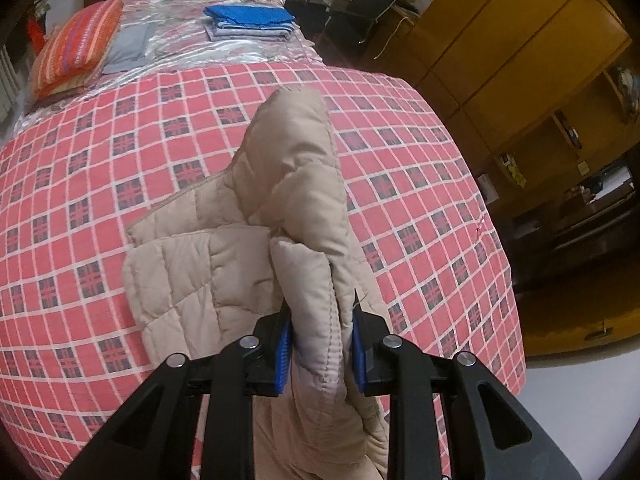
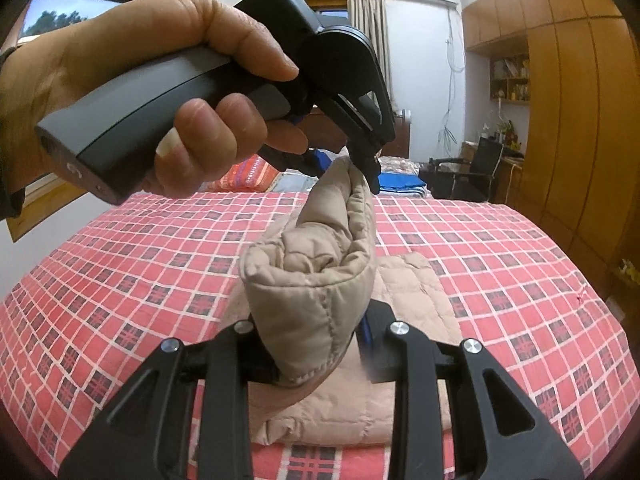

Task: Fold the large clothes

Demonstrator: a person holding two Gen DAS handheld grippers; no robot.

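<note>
Gripping a stitched hem of the beige quilted jacket [image 1: 256, 216], the left gripper [image 1: 320, 354] has its blue-padded fingers [image 1: 283, 354] pressed against the fabric from both sides, lifting that part above the bed [image 1: 420, 200] with its red checked cover. In the right wrist view a hand [image 2: 160, 92] holds this same tool by its grey handle, left of centre. The jacket's lower part lies folded on the cover. Further right, the right gripper [image 2: 316, 354] holds a rolled, padded edge of the jacket between its narrow fingers. Behind, folded blue cloth [image 1: 250, 16] rests near the headboard, beside a striped orange pillow [image 1: 76, 48].
</note>
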